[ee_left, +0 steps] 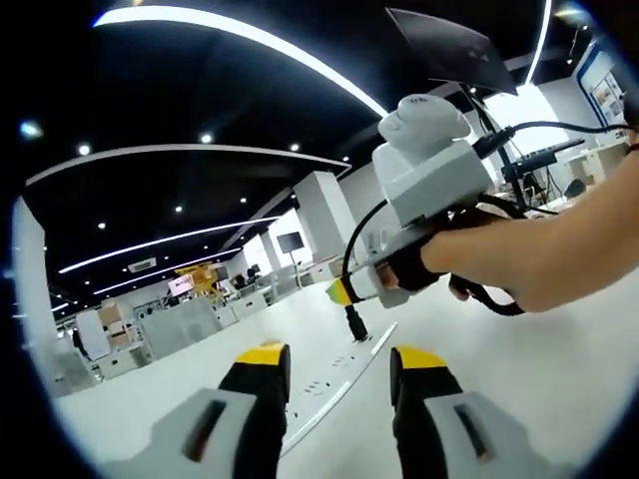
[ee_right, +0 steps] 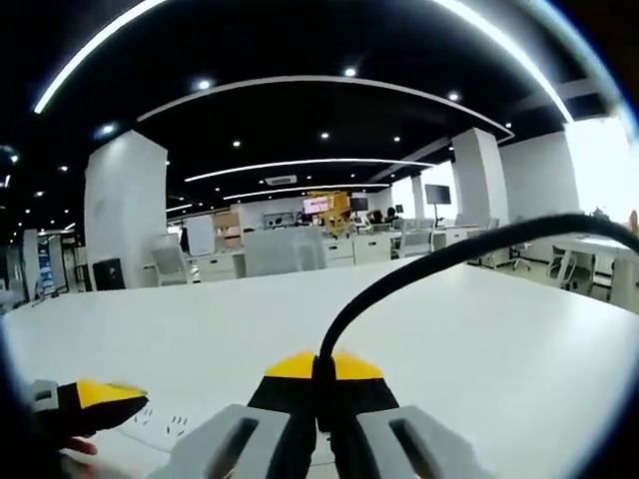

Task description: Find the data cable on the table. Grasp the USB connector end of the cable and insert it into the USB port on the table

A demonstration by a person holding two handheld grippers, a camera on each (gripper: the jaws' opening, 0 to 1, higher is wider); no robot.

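From the left gripper (ee_left: 339, 361): set low over the white tabletop (ee_left: 559, 369), tilted, facing along the power strip (ee_left: 329, 384) toward the office desks (ee_left: 180, 324), the right gripper (ee_left: 342, 291) close in from the right. From the right gripper: nearly skimming the tabletop, looking past the cable (ee_right: 399, 274) pinched in its jaws, across to the same desks. Shared: tabletop, power strip, desks, yellow machine (ee_right: 324, 208).

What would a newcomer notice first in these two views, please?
In the left gripper view, the right gripper, held in a person's hand, hangs over the white power strip with a black connector pointing down. In the right gripper view, its jaws are shut on the black cable, which arcs away to the right over the white table.
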